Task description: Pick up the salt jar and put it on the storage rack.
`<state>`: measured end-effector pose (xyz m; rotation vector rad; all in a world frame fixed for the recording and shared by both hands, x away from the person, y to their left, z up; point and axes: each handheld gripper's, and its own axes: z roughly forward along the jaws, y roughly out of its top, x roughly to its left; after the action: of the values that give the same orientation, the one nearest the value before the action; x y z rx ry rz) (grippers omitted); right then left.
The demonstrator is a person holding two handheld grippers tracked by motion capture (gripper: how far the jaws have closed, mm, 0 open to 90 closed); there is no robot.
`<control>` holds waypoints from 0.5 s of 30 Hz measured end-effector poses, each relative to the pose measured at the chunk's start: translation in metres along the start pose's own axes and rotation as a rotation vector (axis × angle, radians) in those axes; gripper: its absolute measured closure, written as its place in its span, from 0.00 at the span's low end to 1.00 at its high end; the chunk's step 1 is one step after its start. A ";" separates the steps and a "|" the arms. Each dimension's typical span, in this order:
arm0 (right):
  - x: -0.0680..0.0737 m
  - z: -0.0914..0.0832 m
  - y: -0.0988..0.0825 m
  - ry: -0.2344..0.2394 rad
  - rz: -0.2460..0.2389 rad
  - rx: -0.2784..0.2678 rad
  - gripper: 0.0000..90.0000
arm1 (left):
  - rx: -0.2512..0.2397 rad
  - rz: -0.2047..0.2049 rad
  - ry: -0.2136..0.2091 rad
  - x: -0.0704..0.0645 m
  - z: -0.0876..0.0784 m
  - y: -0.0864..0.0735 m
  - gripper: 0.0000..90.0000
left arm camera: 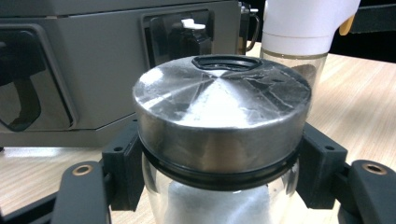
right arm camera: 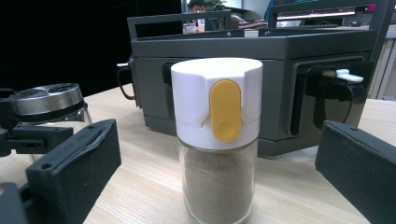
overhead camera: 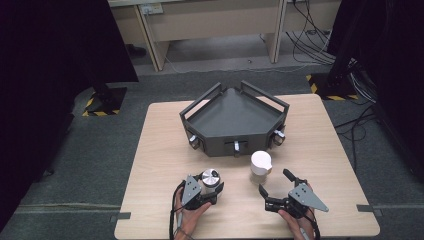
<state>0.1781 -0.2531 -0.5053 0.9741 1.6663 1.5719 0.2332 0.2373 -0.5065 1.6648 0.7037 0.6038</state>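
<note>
A glass jar with a brushed metal lid stands on the wooden table, near its front edge. My left gripper is shut on it, with its black pads pressed on the glass just below the lid. To the right stands a glass shaker with a white cap and a yellow tab, full of brown powder. My right gripper is open just in front of the shaker. Its jaws stand wide on either side without touching it.
A dark grey angular tray with handles and side latches sits at the table's middle back, close behind both containers. Its wall rises behind the shaker. Bare tabletop lies at left and right. Cables trail on the floor beyond.
</note>
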 end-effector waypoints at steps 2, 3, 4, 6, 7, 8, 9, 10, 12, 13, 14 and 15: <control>0.000 0.000 0.000 0.000 0.000 0.000 0.00 | 0.001 -0.001 0.001 0.001 0.000 0.000 0.34; 0.000 0.000 0.000 0.000 -0.002 -0.001 0.00 | 0.003 -0.001 0.003 0.001 -0.001 0.000 0.34; 0.000 0.000 0.000 0.000 -0.002 -0.001 0.00 | 0.003 -0.001 0.003 0.001 -0.001 0.000 0.34; 0.000 0.000 0.000 0.000 -0.003 -0.002 0.00 | 0.002 -0.003 0.004 0.001 -0.001 0.001 0.34; 0.000 0.000 0.000 0.000 -0.003 -0.003 0.00 | 0.001 -0.002 0.004 0.001 -0.001 0.001 0.34; 0.000 0.000 0.000 0.000 -0.003 -0.003 0.00 | 0.000 0.000 0.003 0.001 -0.002 0.001 0.34; 0.000 0.000 0.000 0.000 -0.003 -0.002 0.00 | 0.000 0.002 0.001 0.001 -0.002 0.002 0.34; 0.000 0.000 0.000 0.000 -0.003 -0.002 0.00 | -0.002 0.002 -0.001 0.001 -0.002 0.003 0.34; 0.000 0.000 0.000 0.000 -0.002 -0.001 0.00 | -0.004 0.003 -0.002 0.001 -0.003 0.004 0.34; 0.000 0.000 0.000 0.000 -0.002 -0.001 0.00 | -0.004 0.001 -0.003 0.001 -0.003 0.005 0.34; 0.000 0.000 0.000 -0.001 -0.002 -0.001 0.00 | -0.007 0.001 -0.004 0.001 -0.004 0.005 0.34; 0.000 0.000 0.000 -0.001 -0.002 -0.001 0.00 | -0.008 0.001 -0.004 0.002 -0.004 0.006 0.34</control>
<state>0.1783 -0.2534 -0.5053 0.9721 1.6650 1.5704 0.2322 0.2404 -0.4998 1.6583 0.6966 0.6030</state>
